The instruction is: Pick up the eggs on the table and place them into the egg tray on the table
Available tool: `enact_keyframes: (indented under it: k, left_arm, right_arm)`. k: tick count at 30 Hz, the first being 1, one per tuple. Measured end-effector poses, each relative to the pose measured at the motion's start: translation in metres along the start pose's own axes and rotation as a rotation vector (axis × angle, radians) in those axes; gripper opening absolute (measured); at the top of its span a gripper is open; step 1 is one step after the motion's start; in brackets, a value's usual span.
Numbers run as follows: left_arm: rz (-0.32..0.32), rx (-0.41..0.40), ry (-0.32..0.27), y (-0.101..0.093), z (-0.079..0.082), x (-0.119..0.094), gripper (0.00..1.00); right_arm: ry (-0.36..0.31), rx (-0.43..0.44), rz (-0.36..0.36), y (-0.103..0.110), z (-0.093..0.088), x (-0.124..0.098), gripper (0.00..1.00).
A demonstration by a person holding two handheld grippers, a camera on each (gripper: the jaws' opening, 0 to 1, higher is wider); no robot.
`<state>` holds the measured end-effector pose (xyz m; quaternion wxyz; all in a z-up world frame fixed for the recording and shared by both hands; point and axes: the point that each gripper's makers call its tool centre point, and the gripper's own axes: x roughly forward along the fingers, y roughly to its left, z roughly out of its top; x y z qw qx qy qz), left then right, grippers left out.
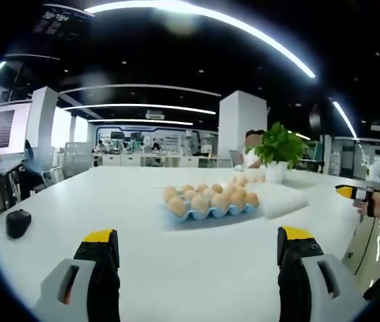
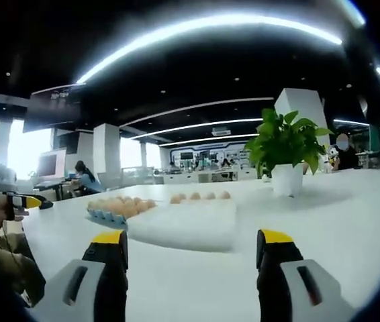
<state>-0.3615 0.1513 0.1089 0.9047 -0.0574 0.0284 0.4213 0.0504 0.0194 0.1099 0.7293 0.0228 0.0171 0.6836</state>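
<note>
- Left claw (image 1: pixel 199 251): jaws stand wide apart at the bottom of the left gripper view, nothing between them, hovering over bare white tabletop (image 1: pixel 197 275).
- Right claw (image 2: pixel 195 258): jaws likewise wide and empty at the bottom of the right gripper view.
- Egg tray (image 1: pixel 210 210): blue, centre of the left gripper view, already carrying many eggs; in the right gripper view it sits left of centre, well beyond the jaws.
- Loose eggs (image 2: pixel 200 196): a short row lies along the far edge of a white pad (image 2: pixel 186 225), centre of the right gripper view. In the left gripper view further eggs show just above and right of the tray; whether they rest on the pad cannot be told.
- Potted plant (image 2: pixel 287 151): upper right of centre in the right gripper view, behind the pad and apart from the eggs.
- Small black object (image 1: pixel 18 223): left edge of the left gripper view, well apart from the tray.
- Step in hand, as judged: approach, with no egg yet grasped by either claw.
- Next move calls for: advancing one claw to a loose egg, straddling it, closing gently to avoid cracking, then carrying it to a vacant cup. Vacant cups cannot be made out from here.
</note>
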Motion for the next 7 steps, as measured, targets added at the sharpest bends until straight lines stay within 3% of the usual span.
enact_keyframes:
  k: [7]
  left_arm:
    - [-0.005,-0.002,0.006,-0.0021,-0.0023,0.0013,1.0]
  right_arm:
    - [-0.002,0.001,-0.005,-0.0012,0.0002,-0.0011,0.81]
